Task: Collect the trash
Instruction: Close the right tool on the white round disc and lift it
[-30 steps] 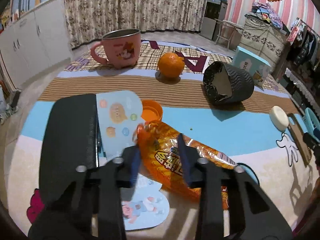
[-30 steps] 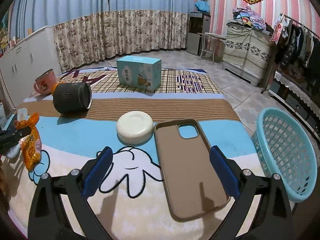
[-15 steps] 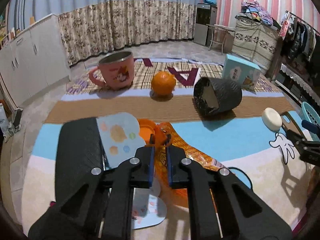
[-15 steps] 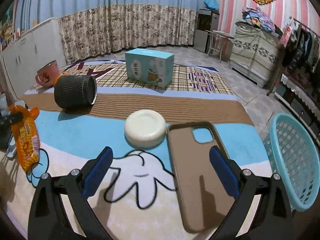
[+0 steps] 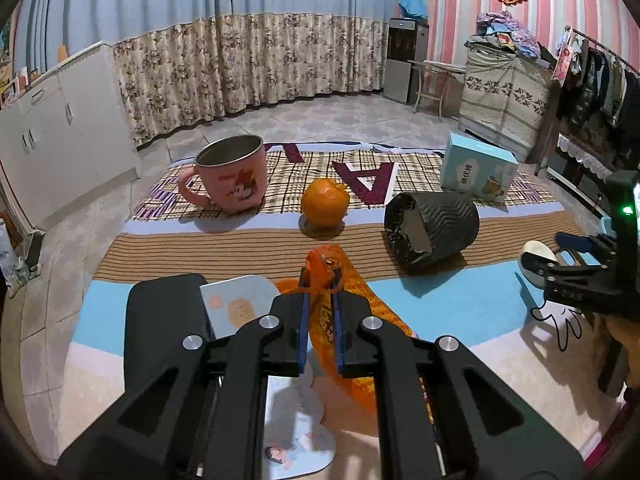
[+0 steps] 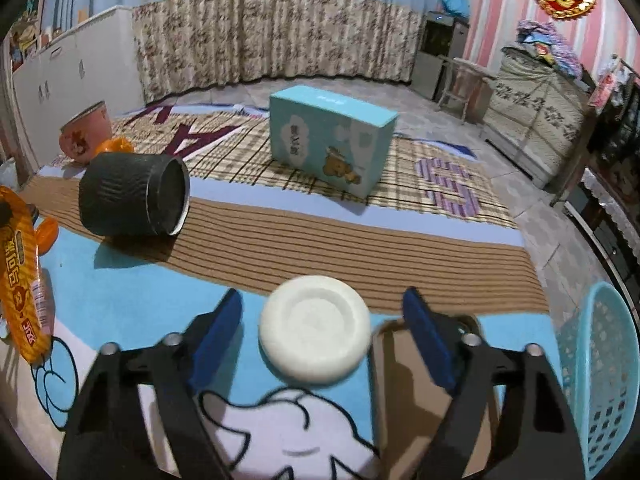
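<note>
My left gripper point(image 5: 320, 300) is shut on the top of an orange snack wrapper point(image 5: 356, 320) and holds it up off the mat; the wrapper also shows at the left edge of the right wrist view point(image 6: 20, 276). My right gripper point(image 6: 322, 320) is open, its fingers on either side of a round white soap-like disc point(image 6: 314, 330) on the mat. A light blue mesh basket point(image 6: 600, 380) stands at the far right. A black paper cup point(image 5: 432, 228) lies on its side in the middle of the mat.
On the mat are a pink mug point(image 5: 230, 178), an orange fruit point(image 5: 324, 202), a teal box point(image 6: 330, 144), a brown phone case point(image 6: 404, 384), a black flat case point(image 5: 164, 328), picture cards point(image 5: 236, 308) and an orange lid point(image 6: 46, 236). Cabinets stand to the left.
My left gripper closed on the wrapper and lifted it off the mat. My right gripper moved forward and lower, bringing the white disc between its open fingers.
</note>
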The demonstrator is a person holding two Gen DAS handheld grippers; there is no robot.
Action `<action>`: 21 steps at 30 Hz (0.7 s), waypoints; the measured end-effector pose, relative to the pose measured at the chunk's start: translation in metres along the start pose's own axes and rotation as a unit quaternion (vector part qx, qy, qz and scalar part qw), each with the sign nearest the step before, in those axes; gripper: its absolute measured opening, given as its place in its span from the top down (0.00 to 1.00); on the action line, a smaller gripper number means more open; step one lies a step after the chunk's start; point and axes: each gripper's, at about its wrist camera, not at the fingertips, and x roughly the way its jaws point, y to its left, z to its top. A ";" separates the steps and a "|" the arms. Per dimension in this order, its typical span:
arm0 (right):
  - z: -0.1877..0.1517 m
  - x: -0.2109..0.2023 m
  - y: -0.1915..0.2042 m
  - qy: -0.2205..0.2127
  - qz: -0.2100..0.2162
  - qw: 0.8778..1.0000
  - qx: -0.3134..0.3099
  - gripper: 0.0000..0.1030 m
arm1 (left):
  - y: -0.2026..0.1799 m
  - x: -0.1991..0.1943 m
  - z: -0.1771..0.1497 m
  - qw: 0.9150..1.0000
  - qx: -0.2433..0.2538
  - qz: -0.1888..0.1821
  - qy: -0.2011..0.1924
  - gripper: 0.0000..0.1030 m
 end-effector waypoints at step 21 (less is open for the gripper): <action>-0.009 0.005 -0.005 0.010 0.052 0.998 0.017 0.41 | -0.003 0.007 -0.001 1.000 -0.006 0.001 0.004 0.92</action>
